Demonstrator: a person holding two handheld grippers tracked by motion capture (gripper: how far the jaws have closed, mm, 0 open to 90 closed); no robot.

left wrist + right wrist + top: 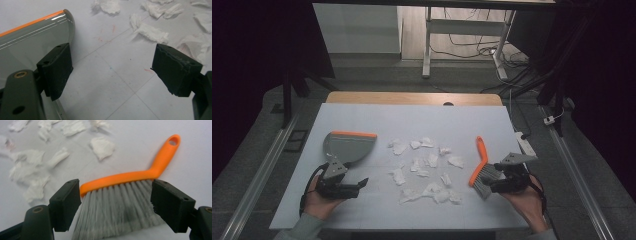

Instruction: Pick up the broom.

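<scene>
High view: nearest the person, the left gripper [362, 184] hovers with jaws spread on nothing, just below one grey dustpan [348, 146], whose pan holds nothing. The right gripper [490, 185] has jaws wide around one orange-handled brush [481, 167], pads not pressing. Over a dozen paper scraps [427, 170] lie between them; bare table [422, 112] stretches beyond.

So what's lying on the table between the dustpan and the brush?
Torn white paper scraps lie scattered between the dustpan and the brush, plain in the high view.
</scene>
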